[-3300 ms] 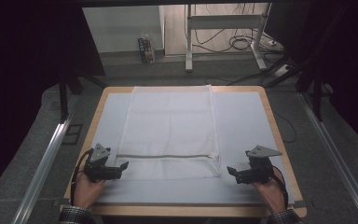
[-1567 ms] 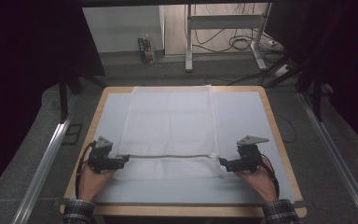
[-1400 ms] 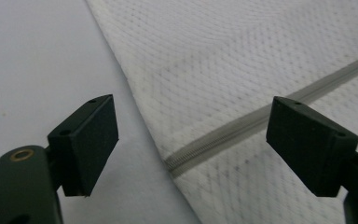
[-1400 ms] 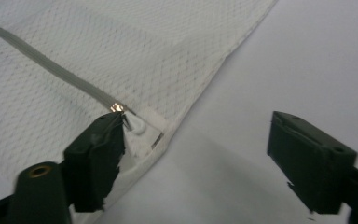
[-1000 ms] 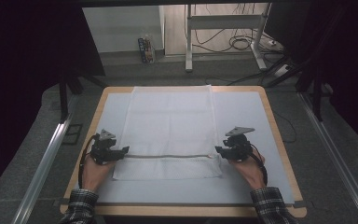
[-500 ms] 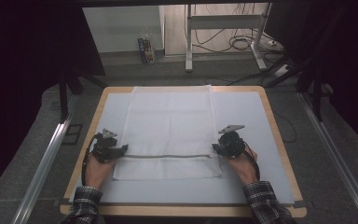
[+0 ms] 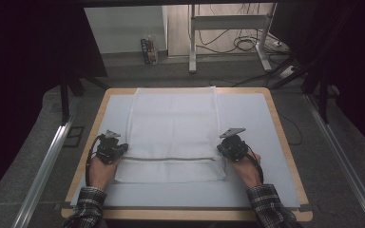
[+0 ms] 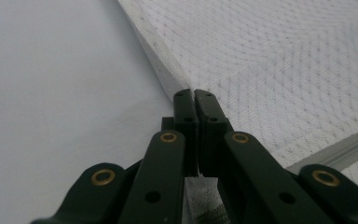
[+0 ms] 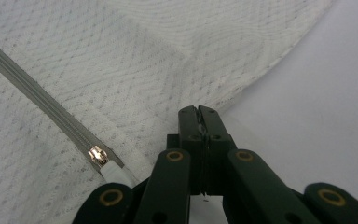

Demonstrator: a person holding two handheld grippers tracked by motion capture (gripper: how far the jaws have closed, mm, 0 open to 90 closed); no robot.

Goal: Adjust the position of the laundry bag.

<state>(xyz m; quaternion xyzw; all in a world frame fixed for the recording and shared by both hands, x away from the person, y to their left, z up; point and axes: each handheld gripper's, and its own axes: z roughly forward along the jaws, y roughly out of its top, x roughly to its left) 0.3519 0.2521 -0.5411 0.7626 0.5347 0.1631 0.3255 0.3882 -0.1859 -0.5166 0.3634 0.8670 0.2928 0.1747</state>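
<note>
A white mesh laundry bag (image 7: 173, 128) lies flat on the pale mat (image 7: 247, 114), with a grey zipper (image 7: 171, 158) running across its near part. My left gripper (image 7: 122, 151) sits at the bag's left edge, just beyond the zipper line. In the left gripper view its jaws (image 8: 193, 95) have just closed and pinch the bag's hem (image 8: 168, 79). My right gripper (image 7: 221, 151) sits at the bag's right edge. Its jaws (image 9: 199, 112) have just closed too, on the fabric edge (image 9: 242, 88) beside the zipper pull (image 9: 98, 156).
The mat covers a wooden board (image 7: 285, 142). Metal rails run along the left (image 7: 43, 171) and right (image 7: 347, 166) sides. Beyond the table stand desk legs (image 7: 192, 38), floor cables (image 7: 247, 45) and a small carton (image 7: 148, 50).
Both grippers came from the front corners inward and forward to the bag's side edges at the zipper line, and their jaws closed on the fabric.
</note>
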